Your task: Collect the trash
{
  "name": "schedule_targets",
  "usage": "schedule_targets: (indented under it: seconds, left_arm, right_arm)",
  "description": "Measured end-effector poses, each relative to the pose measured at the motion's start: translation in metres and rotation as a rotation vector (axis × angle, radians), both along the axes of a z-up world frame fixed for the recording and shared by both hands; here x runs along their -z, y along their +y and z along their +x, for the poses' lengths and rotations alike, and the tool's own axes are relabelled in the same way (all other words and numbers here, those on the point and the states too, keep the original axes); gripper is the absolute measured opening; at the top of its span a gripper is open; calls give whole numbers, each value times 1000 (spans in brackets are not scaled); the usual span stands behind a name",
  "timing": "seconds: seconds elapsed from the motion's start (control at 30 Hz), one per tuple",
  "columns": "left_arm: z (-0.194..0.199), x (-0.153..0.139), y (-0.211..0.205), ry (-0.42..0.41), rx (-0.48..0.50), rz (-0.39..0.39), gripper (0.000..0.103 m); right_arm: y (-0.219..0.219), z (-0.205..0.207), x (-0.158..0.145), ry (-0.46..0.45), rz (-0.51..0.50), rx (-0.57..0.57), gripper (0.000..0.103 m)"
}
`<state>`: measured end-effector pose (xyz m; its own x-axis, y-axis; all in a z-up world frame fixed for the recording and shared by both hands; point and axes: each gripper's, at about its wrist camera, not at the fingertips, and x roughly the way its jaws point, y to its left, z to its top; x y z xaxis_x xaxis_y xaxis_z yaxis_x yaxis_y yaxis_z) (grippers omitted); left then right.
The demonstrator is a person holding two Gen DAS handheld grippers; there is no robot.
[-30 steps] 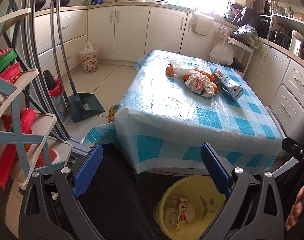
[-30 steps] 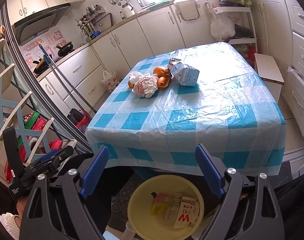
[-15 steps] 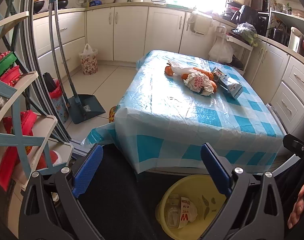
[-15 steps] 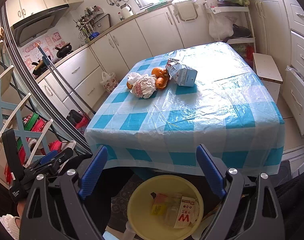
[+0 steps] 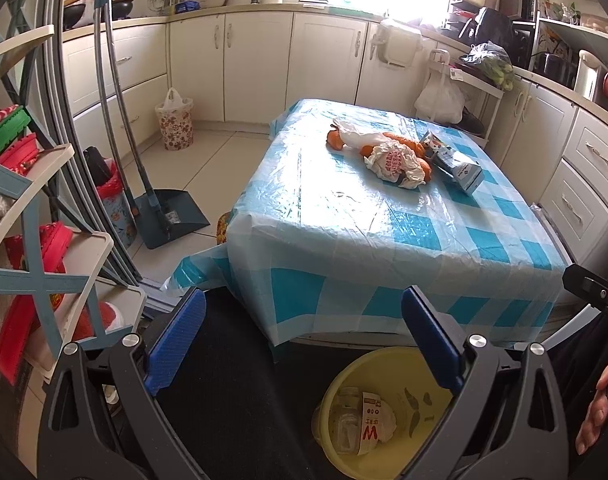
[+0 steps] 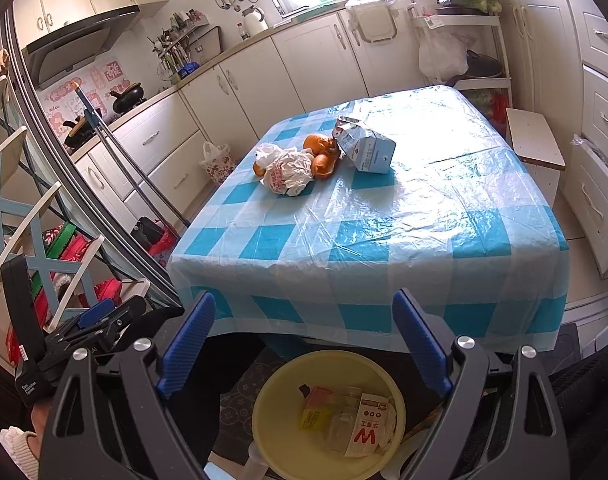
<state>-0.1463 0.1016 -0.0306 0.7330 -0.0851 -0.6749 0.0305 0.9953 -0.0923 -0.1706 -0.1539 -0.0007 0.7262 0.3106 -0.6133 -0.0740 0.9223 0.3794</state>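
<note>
A crumpled white wrapper [image 5: 396, 164] [image 6: 289, 170] lies among orange fruit [image 5: 335, 139] [image 6: 319, 143] on the far part of the blue-checked table [image 5: 364, 232] [image 6: 344, 236]. A blue and white carton [image 5: 456, 162] [image 6: 364, 148] lies beside them. A yellow bin [image 5: 336, 396] [image 6: 279, 420] stands on the floor at the table's near edge, holding a wrapper with a red W [image 5: 372, 428] [image 6: 366, 430], a clear bottle and a yellow pack. My left gripper [image 5: 304, 340] and right gripper [image 6: 304, 340] hang open and empty above the bin.
A shelf rack with red and green items [image 5: 31, 240] stands at the left. A dustpan and broom [image 5: 167, 216] lean nearby, and a small floral bin [image 5: 175, 122] sits by the white cabinets [image 5: 255, 64]. A white stool [image 6: 534, 140] is right of the table.
Both grippers have drifted slightly, so the table and bin shift a little in view. Their jaws stay open and nothing on the table has moved.
</note>
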Motion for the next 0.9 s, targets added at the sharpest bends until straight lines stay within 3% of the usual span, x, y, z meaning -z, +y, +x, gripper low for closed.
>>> schedule_targets:
  seconds: [0.9]
  left_arm:
    - [0,2,0,5,4,5,95]
  right_arm:
    - [-2,1,0,-6,-1,4,88]
